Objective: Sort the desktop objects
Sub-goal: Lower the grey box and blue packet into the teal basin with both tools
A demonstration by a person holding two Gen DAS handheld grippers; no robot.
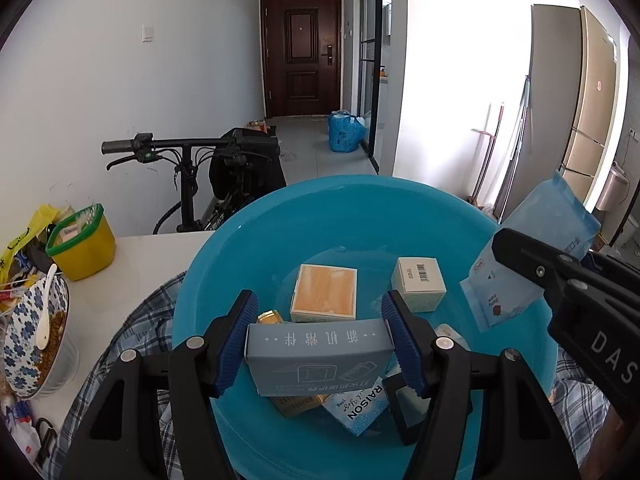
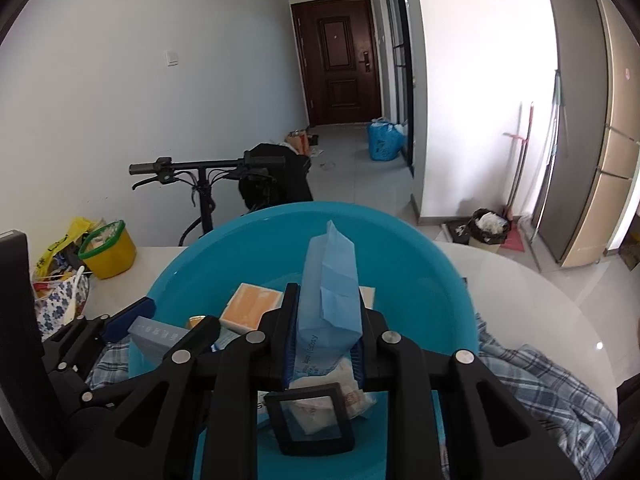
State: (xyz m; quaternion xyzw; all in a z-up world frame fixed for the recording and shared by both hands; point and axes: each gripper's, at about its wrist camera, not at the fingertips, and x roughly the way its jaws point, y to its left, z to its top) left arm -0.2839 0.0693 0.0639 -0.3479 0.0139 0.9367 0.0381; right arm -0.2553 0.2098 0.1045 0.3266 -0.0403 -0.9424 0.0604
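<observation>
Left wrist view: left gripper (image 1: 320,340) clamps grey box (image 1: 316,354), right gripper (image 2: 326,334) pinches blue pouch (image 2: 330,280), both over basin (image 1: 248,248) middle; lower before letting go, clear of boxes inside.

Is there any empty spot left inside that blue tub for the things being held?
Inside the blue basin, the far floor behind the orange box and white barcode box is bare. The near side, under the grey box, is crowded with packets.
</observation>
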